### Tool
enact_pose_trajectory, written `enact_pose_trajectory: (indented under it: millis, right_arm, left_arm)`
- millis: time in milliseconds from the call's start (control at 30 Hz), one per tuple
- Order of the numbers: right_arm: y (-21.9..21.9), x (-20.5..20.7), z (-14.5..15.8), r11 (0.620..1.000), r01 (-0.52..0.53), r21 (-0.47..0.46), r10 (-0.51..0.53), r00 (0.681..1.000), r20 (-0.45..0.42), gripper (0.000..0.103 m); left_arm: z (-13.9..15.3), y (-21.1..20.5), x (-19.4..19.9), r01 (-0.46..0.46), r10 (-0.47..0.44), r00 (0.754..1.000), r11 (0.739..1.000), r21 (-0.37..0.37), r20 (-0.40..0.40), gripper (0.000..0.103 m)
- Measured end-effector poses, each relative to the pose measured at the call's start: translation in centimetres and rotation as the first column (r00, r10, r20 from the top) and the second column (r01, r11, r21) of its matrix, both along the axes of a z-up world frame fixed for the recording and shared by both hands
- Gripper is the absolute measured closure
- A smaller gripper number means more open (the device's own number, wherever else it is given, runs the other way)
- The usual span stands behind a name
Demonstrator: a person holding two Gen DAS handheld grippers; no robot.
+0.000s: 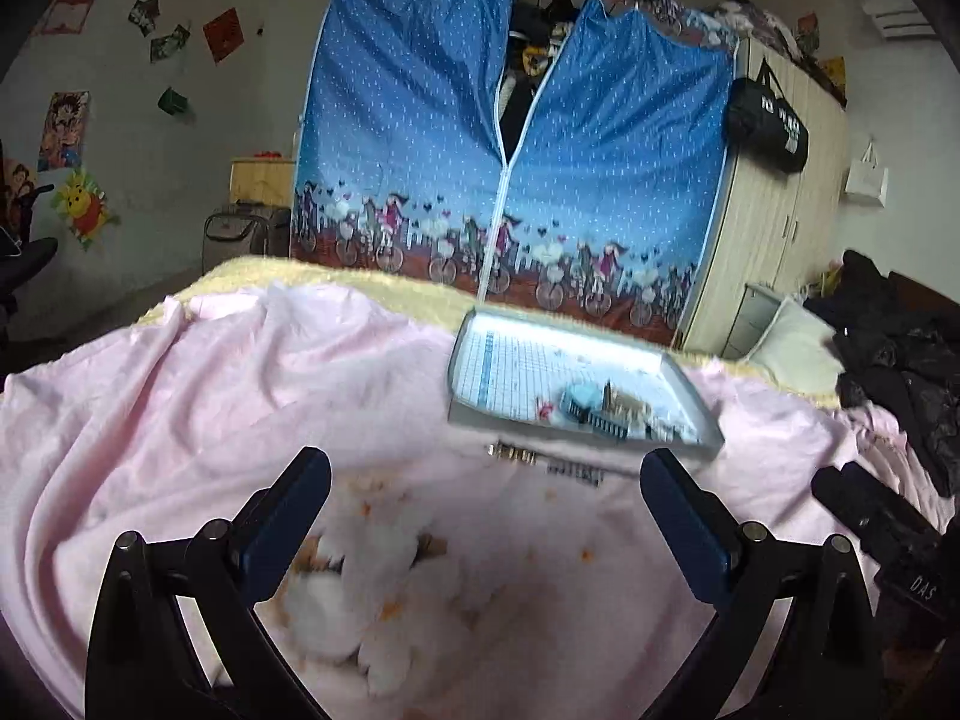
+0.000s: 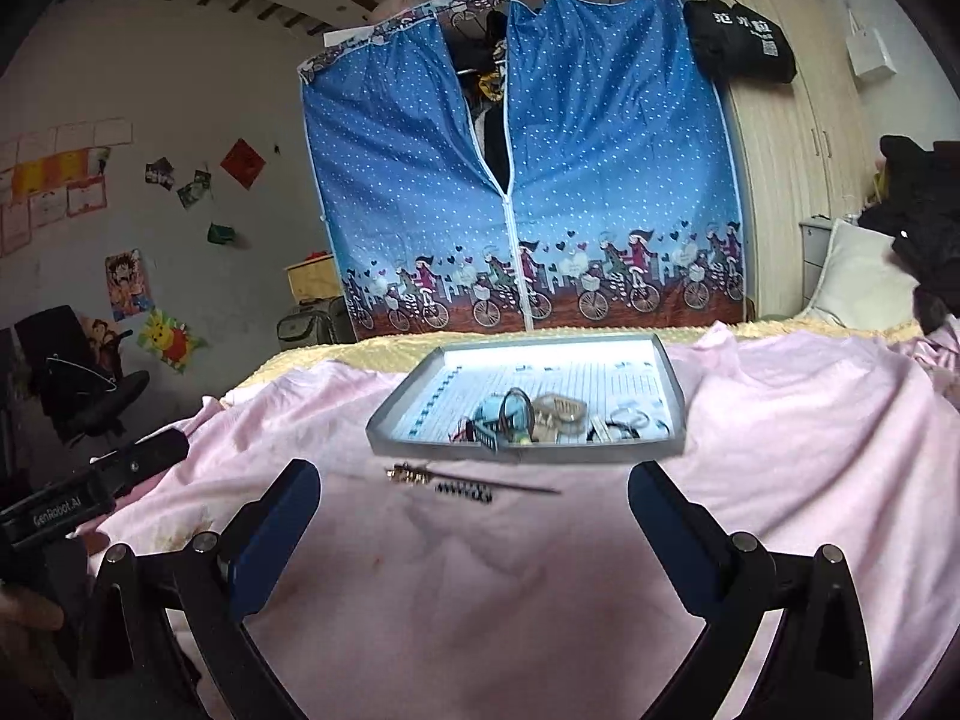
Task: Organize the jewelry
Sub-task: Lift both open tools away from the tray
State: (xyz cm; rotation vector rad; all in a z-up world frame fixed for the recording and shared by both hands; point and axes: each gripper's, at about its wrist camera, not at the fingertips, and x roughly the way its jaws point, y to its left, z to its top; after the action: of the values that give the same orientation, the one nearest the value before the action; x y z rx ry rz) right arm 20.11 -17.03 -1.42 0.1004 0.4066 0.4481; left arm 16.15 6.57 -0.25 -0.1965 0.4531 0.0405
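A grey shallow tray (image 2: 600,455) (image 1: 474,324) lies on the pink bedspread (image 2: 780,420) and holds a heap of jewelry (image 2: 540,417) (image 1: 600,405): hoops, clips and small pieces. In front of the tray, on the cloth, lie a gold-headed hairpin (image 2: 414,473) (image 1: 510,452) and a dark beaded clip (image 2: 465,491) (image 1: 575,471). My right gripper (image 2: 474,507) stands open just short of these two pieces, nothing between its fingers. My left gripper (image 1: 485,492) is open too, a little lower and left, blurred. The left gripper's body (image 2: 90,492) shows in the right wrist view.
A blue zip wardrobe (image 2: 528,180) and a wooden cupboard (image 2: 792,138) stand behind the bed. Dark clothes (image 1: 888,348) and a pillow (image 2: 858,276) lie at the right. An office chair (image 2: 84,384) stands left. A yellow blanket edge (image 2: 360,354) runs along the far side.
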Motion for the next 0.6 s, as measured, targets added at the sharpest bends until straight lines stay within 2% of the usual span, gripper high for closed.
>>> enact_pose_trajectory:
  millis: [167,267,367,600]
  right_arm:
    - [0.5,-2.0,-1.0,0.999,0.014,-0.028,-0.016,0.998,-0.054,0.000]
    - [1.1,-2.9,-1.6,0.998,0.011,-0.059,-0.016,0.997,-0.074,0.000]
    - [1.6,-3.2,-2.0,0.996,0.015,-0.088,-0.023,0.996,-0.082,0.000]
    - [1.8,-2.9,-3.0,0.992,0.031,-0.126,-0.047,0.991,-0.123,0.000]
  left_arm:
    - [-1.0,-0.3,-1.5,0.035,-0.031,0.998,0.997,0.075,-0.050,0.002]
    - [-1.6,0.1,-1.7,0.038,-0.033,0.995,0.998,0.052,-0.090,0.002]
    - [-2.1,0.5,-2.3,0.049,-0.046,0.995,0.999,0.022,-0.093,0.002]
    - [-2.2,-0.3,-2.8,0.063,-0.057,0.995,0.996,0.069,-0.087,0.002]
